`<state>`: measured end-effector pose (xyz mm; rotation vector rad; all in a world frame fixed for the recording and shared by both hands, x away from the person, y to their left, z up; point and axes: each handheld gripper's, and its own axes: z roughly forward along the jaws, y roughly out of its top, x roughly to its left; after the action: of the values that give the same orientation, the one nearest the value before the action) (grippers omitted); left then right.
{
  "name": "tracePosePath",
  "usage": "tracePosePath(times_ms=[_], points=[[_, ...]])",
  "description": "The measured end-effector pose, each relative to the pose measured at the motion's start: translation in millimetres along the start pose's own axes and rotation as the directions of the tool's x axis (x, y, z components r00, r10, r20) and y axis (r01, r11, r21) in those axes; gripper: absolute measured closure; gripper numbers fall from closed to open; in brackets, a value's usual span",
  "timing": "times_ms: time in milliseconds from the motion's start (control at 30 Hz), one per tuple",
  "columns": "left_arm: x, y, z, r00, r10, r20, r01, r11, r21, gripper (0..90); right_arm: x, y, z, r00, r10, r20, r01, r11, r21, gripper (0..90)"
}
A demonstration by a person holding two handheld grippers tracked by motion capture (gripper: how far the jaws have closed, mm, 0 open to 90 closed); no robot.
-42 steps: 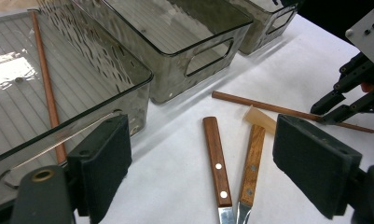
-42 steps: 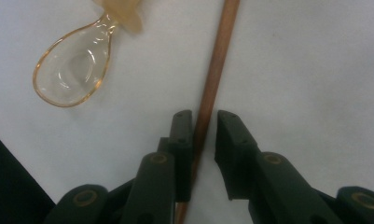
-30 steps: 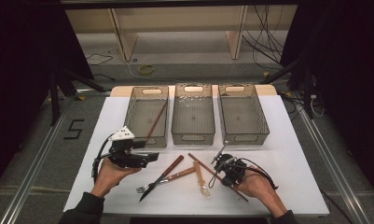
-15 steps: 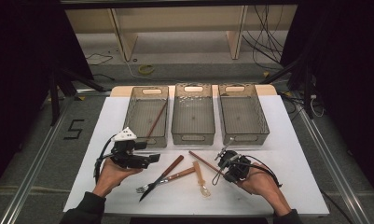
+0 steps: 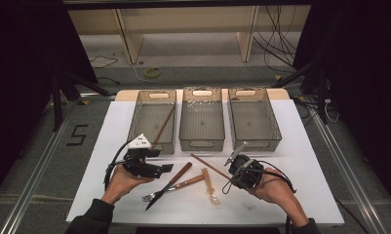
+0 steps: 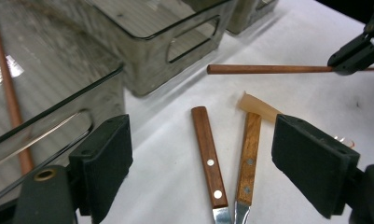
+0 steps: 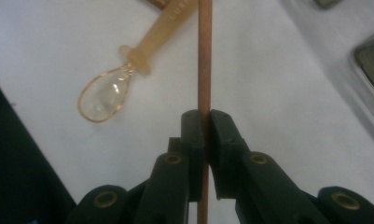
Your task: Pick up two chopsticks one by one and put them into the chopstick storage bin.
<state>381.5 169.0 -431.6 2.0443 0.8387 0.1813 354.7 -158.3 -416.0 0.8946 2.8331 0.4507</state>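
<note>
While the right gripper (image 7: 205,122) pinches a thin brown stick (image 7: 204,56) between closed jaws near the white table's (image 5: 300,161) front edge, the left gripper (image 6: 201,154) hovers wide apart and empty — over two wooden-handled utensils (image 6: 208,149). Another stick (image 5: 163,127) lies in the left bin (image 5: 134,127); a translucent spoon (image 7: 128,70) lies beside.

The white table (image 5: 300,146) is evenly lit from above while the surroundings fall into darkness. Soft shadows lie under the bins (image 5: 201,119). In the right gripper view, the spoon (image 7: 105,95) beyond the jaws is blurred; the jaws themselves are soft too.
</note>
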Motion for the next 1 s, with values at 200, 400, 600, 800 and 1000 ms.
tracePosePath(times_ms=[200,400,600,800,1000], points=[[-13.4,9.3,11.6,0.9911,0.127,0.039,-0.129,0.9905,0.047,20.4,13.1,5.4,-7.6,0.9979,-0.064,-0.01,0.064,0.998,-0.017,85.5],[-24.9,16.0,17.9,0.9667,0.242,0.085,-0.249,0.9637,0.096,22.2,27.8,10.3,-11.5,0.9898,-0.14,-0.027,0.139,0.99,-0.03,85.5],[-34.8,17.8,18.1,0.9376,0.319,0.138,-0.337,0.9326,0.13,24.6,41.8,14.0,-16.8,0.98,-0.197,-0.03,0.195,0.979,-0.053,85.5],[-43.2,18.4,17.8,0.9091,0.38,0.171,-0.407,0.8977,0.169,27.9,52.0,17.0,-19.8,0.9674,-0.251,-0.031,0.249,0.967,-0.06,85.5],[-52.4,17.2,18.2,0.8754,0.433,0.215,-0.474,0.8559,0.207,36.8,56.9,18.1,-19.1,0.953,-0.3,-0.041,0.297,0.953,-0.065,85.4]])
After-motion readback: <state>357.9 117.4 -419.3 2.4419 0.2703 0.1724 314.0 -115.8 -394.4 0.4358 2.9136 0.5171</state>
